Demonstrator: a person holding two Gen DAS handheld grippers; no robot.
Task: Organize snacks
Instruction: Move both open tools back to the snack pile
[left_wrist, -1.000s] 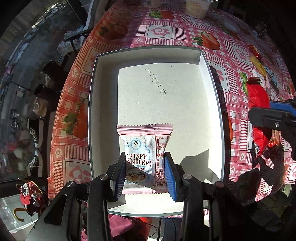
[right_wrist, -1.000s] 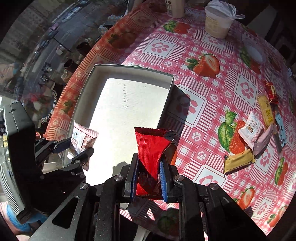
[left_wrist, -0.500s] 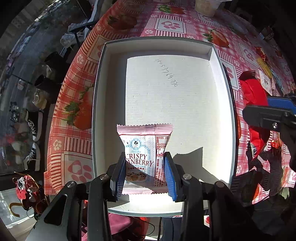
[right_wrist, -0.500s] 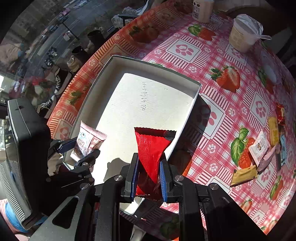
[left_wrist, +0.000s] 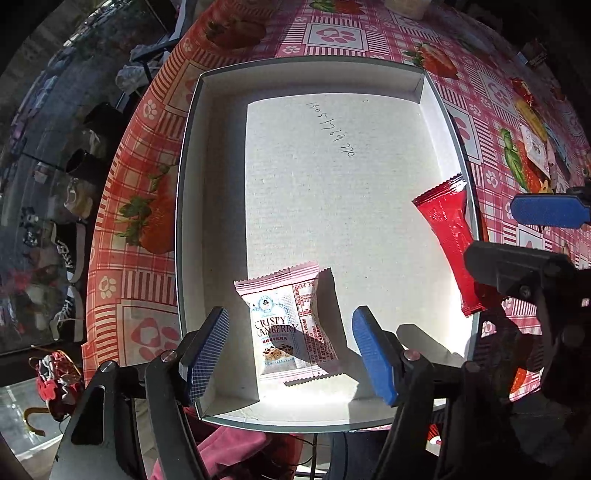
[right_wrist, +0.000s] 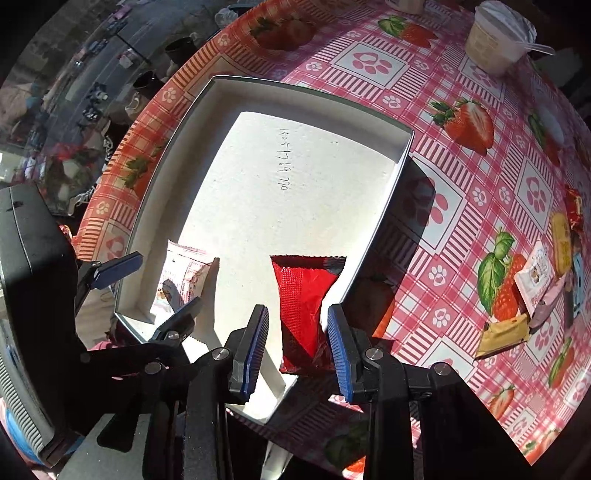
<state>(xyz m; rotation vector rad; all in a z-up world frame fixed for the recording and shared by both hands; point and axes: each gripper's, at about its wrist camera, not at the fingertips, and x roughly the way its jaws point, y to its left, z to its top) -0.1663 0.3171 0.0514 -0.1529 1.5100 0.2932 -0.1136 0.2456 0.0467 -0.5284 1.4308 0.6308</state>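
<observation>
A shallow white box (left_wrist: 192, 192) lies on the strawberry tablecloth. My left gripper (left_wrist: 290, 349) is open; a pink-white "Crispy Cranberry" packet (left_wrist: 290, 325) lies on the box floor between its fingers, near the front left corner. My right gripper (right_wrist: 297, 347) is open; a red packet (right_wrist: 303, 302) stands between its fingers over the box's near right wall, touching neither pad clearly. The red packet (left_wrist: 448, 236) also shows in the left wrist view at the box's right wall. The cranberry packet (right_wrist: 184, 273) shows in the right wrist view.
Several loose snack packets (right_wrist: 535, 280) lie on the tablecloth (right_wrist: 461, 177) to the right of the box. A cup with a spoon (right_wrist: 495, 37) stands at the far edge. The table's left edge drops off to the floor beyond the box.
Both grippers have opened. The cranberry packet has dropped onto the box floor. The red packet has moved left over the box's right wall and is released.
</observation>
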